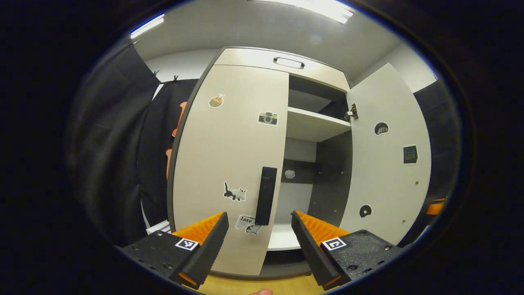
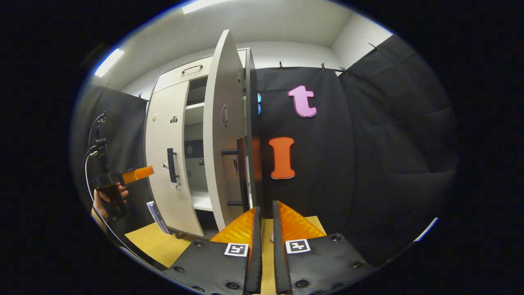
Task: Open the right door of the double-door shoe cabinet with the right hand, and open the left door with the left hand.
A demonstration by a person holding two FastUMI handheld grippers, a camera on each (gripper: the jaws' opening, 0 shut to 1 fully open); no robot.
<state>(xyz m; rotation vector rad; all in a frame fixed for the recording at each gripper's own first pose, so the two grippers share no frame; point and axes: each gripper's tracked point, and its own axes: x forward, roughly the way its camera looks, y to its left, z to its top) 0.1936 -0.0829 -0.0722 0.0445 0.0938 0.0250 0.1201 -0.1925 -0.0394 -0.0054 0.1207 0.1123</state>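
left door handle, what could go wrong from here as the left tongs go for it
1. The left tongs are open, with the left door's handle ahead between them but not yet gripped; closing too early may miss the handle.
2. The left door is closed; a weak hold on the handle could slip off when pulled.
3. The right door stands open, and the right tongs sit near its handle; a stray move could knock it.

1 cabinet, 2 doors, 2 hand-held grippers, 1 drawer.
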